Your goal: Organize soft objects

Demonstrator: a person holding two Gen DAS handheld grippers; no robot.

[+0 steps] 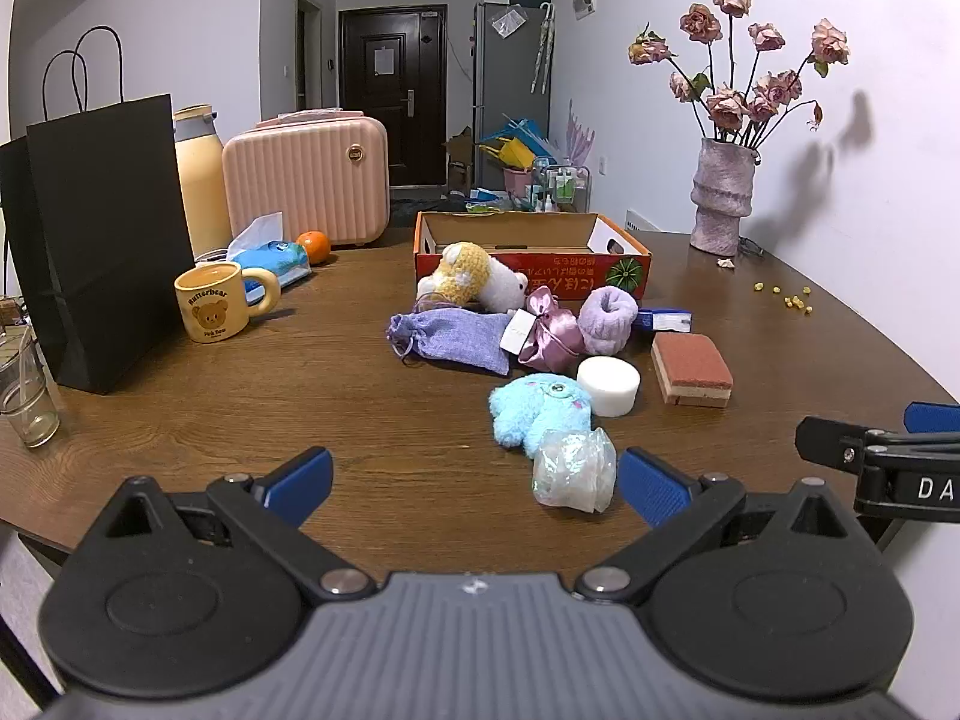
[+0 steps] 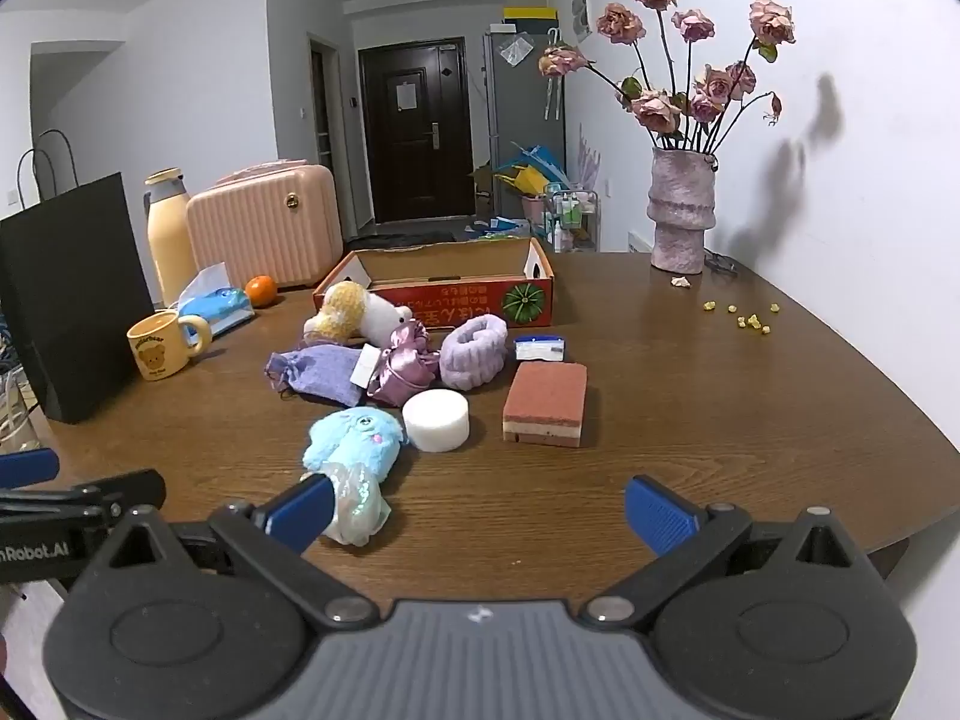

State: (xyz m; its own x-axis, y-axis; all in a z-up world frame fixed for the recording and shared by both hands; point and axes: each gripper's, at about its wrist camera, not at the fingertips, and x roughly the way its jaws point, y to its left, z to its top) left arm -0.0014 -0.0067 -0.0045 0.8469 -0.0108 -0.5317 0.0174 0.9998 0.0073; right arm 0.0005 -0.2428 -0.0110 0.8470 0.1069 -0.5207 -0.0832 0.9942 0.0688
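Observation:
Soft things lie in a cluster before an open red cardboard box [image 1: 624, 267] [image 2: 462, 300]: a yellow-and-white plush [image 1: 474, 282] [image 2: 360, 315], a purple drawstring pouch [image 1: 450, 339] [image 2: 318, 375], a pink satin bow bag [image 1: 549, 333] [image 2: 402, 369], a lilac fluffy band [image 1: 609, 321] [image 2: 474, 351], a blue plush [image 1: 540, 411] [image 2: 354, 438] and a crinkly clear bag [image 1: 573, 468] [image 2: 357, 507]. A white round block [image 1: 608, 385] [image 2: 436, 420] and a brown sponge [image 1: 693, 369] [image 2: 546, 402] lie beside them. My left gripper [image 1: 474, 486] and right gripper [image 2: 480, 510] are open, empty, near the table's front edge.
A black paper bag [image 1: 102, 240], bear mug [image 1: 213, 306], tissue pack [image 1: 273, 258], orange [image 1: 314, 246], pink case [image 1: 306, 180] and flask stand at the left. A vase of dried roses [image 1: 720, 198] stands at the back right, yellow crumbs [image 1: 792, 300] near it. A glass [image 1: 27, 408] stands front left.

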